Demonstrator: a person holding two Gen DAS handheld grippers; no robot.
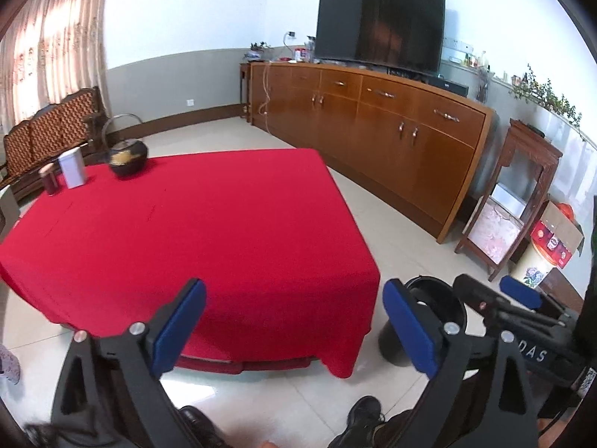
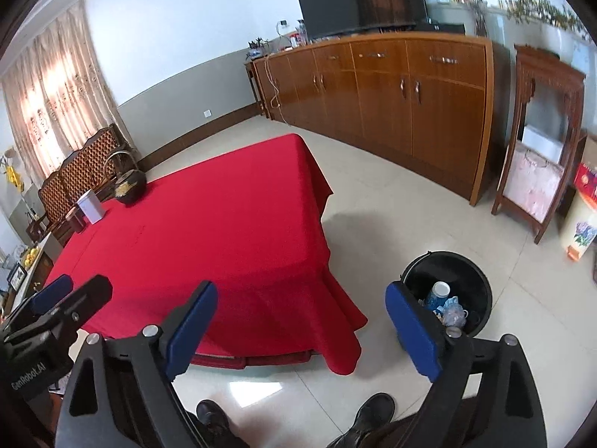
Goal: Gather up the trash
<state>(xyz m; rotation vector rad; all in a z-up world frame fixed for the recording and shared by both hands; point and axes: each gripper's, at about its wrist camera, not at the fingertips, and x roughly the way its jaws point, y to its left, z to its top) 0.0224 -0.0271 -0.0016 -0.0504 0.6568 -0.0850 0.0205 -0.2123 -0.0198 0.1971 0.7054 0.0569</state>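
A black trash bin [image 2: 481,272] stands on the tiled floor right of the table. Inside it lie a bottle with a white cap [image 2: 438,293] and a crumpled blue bag [image 2: 453,308]. My right gripper [image 2: 302,324] hovers above the table's near corner, open, with nothing between its blue pads. My left gripper [image 1: 294,321] is open and empty too, over the red tablecloth [image 1: 186,224]. In the left wrist view the bin [image 1: 451,306] is half hidden behind my finger, with the right gripper [image 1: 496,295] beside it. The left gripper [image 2: 71,293] shows at the right wrist view's left edge.
A black kettle [image 1: 127,158], a white tin [image 1: 72,168] and a small dark canister [image 1: 48,183] stand at the table's far left. A long wooden sideboard [image 1: 391,130] with a TV [image 1: 380,26] lines the wall. A person's black shoes [image 2: 373,410] are on the floor below.
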